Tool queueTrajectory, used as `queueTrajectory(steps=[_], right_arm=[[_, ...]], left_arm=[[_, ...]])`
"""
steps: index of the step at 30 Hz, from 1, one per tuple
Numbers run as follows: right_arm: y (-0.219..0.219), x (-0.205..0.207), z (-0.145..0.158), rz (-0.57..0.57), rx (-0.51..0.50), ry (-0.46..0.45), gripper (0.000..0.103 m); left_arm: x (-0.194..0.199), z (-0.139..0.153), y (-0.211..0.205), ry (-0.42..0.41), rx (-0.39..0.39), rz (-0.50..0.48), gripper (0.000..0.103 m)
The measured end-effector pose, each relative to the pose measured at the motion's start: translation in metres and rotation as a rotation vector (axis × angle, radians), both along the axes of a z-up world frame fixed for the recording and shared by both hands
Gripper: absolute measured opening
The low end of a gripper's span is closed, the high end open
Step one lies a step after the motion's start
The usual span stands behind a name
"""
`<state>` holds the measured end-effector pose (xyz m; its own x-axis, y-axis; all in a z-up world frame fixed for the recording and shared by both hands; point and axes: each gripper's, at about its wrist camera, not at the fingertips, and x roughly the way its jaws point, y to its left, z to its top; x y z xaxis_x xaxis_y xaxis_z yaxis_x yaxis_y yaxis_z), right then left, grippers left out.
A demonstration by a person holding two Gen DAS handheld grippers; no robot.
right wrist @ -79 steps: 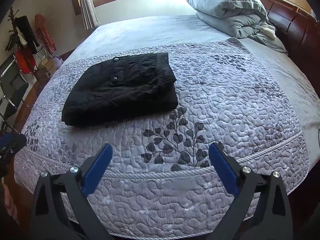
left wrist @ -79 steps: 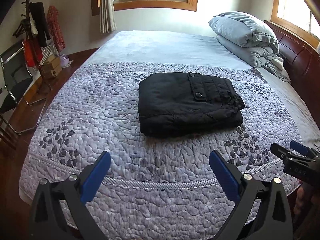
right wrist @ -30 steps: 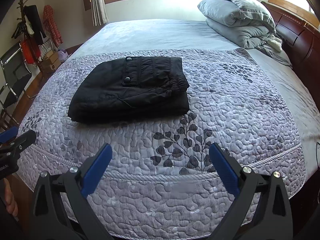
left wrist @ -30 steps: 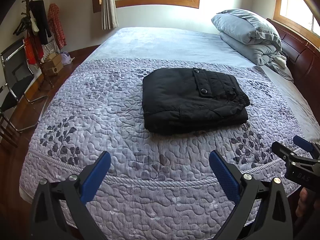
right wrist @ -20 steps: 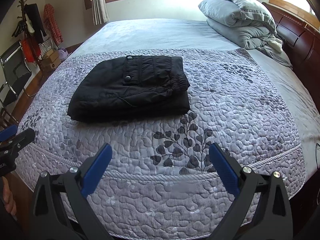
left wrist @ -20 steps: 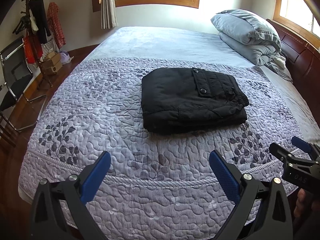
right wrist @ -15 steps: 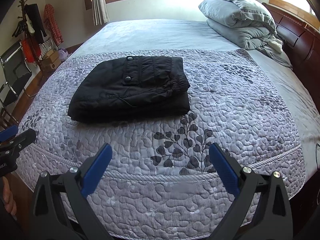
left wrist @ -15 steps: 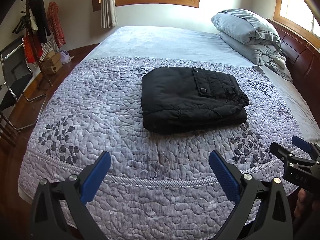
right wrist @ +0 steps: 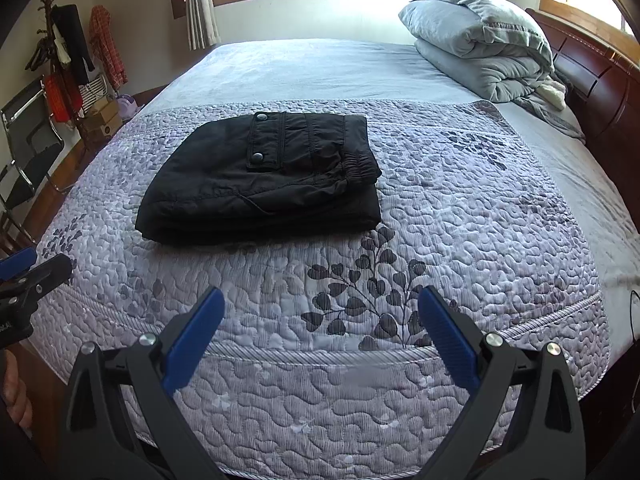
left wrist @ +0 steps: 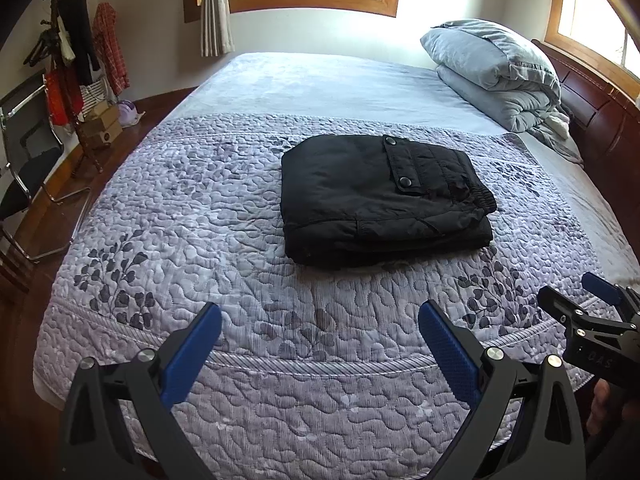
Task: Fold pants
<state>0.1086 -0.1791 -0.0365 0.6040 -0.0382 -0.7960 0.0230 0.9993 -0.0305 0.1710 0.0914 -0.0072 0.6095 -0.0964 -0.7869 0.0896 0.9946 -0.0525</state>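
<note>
The black pants lie folded into a compact rectangle on the quilted lilac bedspread, snap pocket flap facing up; they also show in the right wrist view. My left gripper is open and empty, held over the near edge of the bed, well short of the pants. My right gripper is open and empty, beside it over the same edge. Each gripper shows at the side of the other's view, the right one and the left one.
A folded grey duvet and pillow are stacked at the head of the bed by the dark wooden headboard. A coat rack with clothes, boxes and a metal chair stand on the wooden floor at the left.
Both grippers have drifted slightly, so the pants shift a little in view. The pants stay folded and untouched, and both grippers stay open.
</note>
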Motion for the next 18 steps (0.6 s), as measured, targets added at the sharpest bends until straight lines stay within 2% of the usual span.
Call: queueTrajectory(steps=[18], right_arm=[[0.0004, 0.0012, -0.0040, -0.006, -0.020, 0.008, 0.097]], left_arm=[[-0.0022, 0.0002, -0.0018, -0.015, 0.005, -0.011, 0.099]])
